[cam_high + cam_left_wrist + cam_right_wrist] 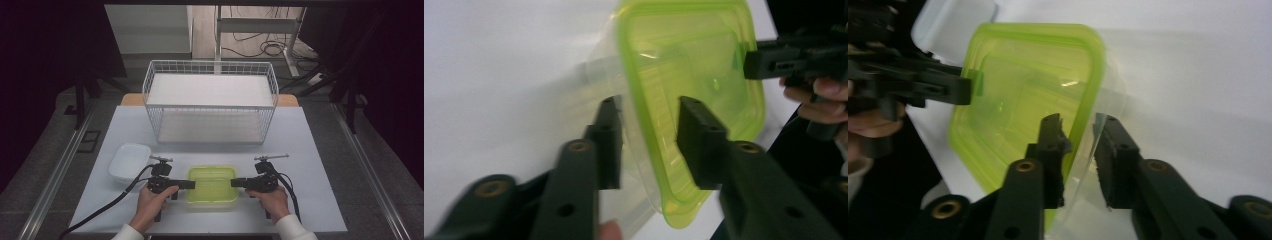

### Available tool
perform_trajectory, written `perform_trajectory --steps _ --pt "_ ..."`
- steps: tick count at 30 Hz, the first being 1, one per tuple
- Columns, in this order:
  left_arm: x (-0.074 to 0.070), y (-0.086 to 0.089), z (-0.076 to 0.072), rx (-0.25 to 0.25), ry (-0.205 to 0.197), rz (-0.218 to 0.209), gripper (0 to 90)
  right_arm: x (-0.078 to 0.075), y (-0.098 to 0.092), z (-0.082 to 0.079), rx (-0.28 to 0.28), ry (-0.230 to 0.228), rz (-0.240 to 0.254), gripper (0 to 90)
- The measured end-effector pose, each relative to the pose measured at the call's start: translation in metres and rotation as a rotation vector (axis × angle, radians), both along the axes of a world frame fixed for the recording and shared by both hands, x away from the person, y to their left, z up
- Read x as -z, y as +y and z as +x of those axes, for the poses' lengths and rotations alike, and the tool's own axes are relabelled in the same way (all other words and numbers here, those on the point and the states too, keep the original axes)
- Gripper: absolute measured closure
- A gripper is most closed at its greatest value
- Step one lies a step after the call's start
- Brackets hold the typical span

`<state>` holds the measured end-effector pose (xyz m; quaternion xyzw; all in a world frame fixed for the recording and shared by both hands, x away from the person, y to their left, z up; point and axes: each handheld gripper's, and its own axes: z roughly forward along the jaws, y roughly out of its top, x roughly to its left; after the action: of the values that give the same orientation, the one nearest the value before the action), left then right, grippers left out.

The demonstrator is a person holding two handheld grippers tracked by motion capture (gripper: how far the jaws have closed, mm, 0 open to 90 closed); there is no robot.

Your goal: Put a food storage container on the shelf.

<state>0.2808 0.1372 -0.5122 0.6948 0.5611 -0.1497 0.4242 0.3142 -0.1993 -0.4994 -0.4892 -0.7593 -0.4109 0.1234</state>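
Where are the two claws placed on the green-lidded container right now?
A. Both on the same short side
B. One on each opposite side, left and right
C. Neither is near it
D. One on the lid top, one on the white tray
B: in the high view the left claw and right claw straddle opposite edges of the green-lidded container, each with the rim between its jaws.

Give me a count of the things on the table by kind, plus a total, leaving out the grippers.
Green-lidded clear container: 1
White dish: 1
White wire rack: 1
Total: 3
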Motion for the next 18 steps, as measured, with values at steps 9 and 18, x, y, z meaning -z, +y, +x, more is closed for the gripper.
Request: perform_trajectory --steps 9,18 --pt "-0.011 -0.003 -0.012 -0.004 -0.078 0.047 75.3 -0.006 -0.003 -0.003 -0.011 -0.021 0.024 78.6" --pt "-0.026 -0.004 -0.016 0.0 -0.142 0.038 75.5 -0.019 -0.005 -0.008 -0.021 -0.096 0.033 78.8"
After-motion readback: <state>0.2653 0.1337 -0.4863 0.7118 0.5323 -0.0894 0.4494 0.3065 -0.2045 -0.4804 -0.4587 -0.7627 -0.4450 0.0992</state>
